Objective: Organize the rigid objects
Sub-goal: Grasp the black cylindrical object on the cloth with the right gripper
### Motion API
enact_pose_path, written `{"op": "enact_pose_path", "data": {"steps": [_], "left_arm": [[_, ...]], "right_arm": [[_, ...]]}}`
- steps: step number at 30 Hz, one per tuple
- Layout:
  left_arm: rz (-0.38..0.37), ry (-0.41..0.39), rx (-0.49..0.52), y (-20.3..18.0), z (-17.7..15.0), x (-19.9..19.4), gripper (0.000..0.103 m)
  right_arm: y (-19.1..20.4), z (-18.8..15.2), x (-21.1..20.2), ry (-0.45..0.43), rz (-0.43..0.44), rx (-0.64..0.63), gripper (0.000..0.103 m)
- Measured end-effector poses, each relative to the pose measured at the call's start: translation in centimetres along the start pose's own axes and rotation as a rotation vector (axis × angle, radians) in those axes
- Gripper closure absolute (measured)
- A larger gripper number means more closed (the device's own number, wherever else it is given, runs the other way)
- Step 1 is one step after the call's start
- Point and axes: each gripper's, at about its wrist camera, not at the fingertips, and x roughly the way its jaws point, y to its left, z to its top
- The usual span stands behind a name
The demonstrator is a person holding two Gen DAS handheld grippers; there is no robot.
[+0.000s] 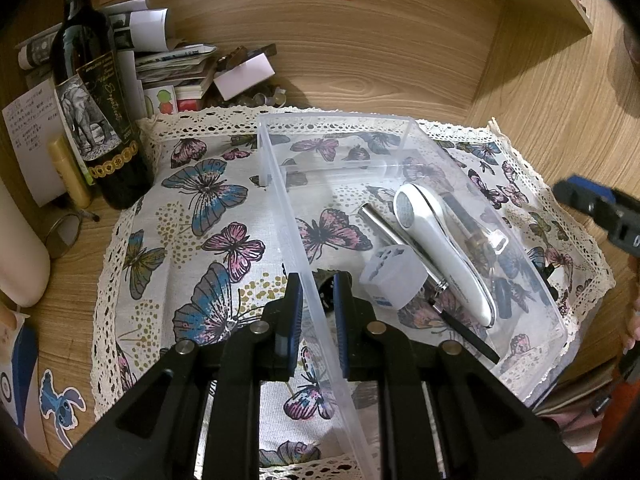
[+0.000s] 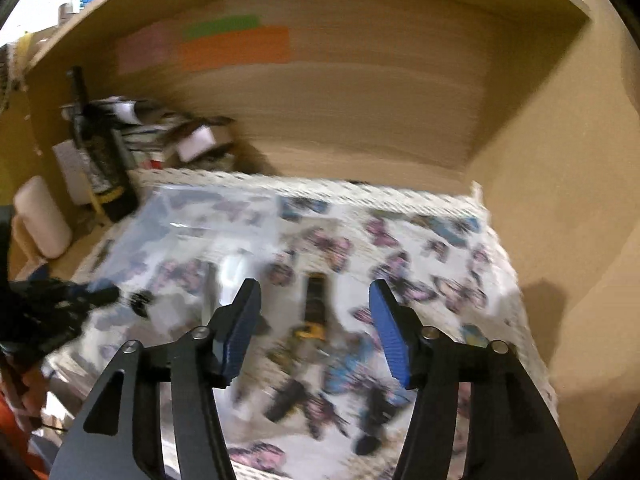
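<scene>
On butterfly-print cloth, left gripper pinches clear plastic bin.

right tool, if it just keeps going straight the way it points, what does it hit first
Probably the dark, yellow-banded object lying on the butterfly cloth, which sits between the open right tool fingers. The view is blurred, so depth is uncertain.

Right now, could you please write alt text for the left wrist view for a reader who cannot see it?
The left hand-held gripper is clamped on the near wall of a clear plastic box holding a white handheld device and a white travel adapter. The box sits on a butterfly-print cloth, with a dark wine bottle at left.
</scene>
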Motion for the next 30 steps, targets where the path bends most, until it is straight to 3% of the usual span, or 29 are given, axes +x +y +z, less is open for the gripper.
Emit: {"op": "enact_pose_path", "data": {"steps": [8, 14, 16, 18, 20, 30], "left_arm": [[0.001, 0.001, 0.0, 0.0, 0.0, 0.1, 0.089], [0.005, 0.001, 0.004, 0.0, 0.1, 0.0, 0.089], [0.006, 0.001, 0.004, 0.0, 0.1, 0.1, 0.089], [0.005, 0.001, 0.003, 0.0, 0.1, 0.1, 0.089], [0.004, 0.0, 0.004, 0.0, 0.1, 0.0, 0.089], [0.004, 0.001, 0.004, 0.0, 0.0, 0.0, 0.089]], "right_arm": [[-3.6, -4.0, 1.9, 0.137, -0.066, 0.097, 0.049], [-4.8, -6.8, 4.2, 0.237, -0.053, 0.155, 0.05], [-5.1, -7.2, 4.3, 0.24, -0.049, 0.175, 0.051], [-5.2, -7.3, 4.4, 0.236, -0.041, 0.174, 0.072], [-5.1, -7.3, 4.5, 0.246, -0.021, 0.168, 0.081], [-3.7, -5.6, 3.1, 0.158, -0.01, 0.125, 0.081]]}}
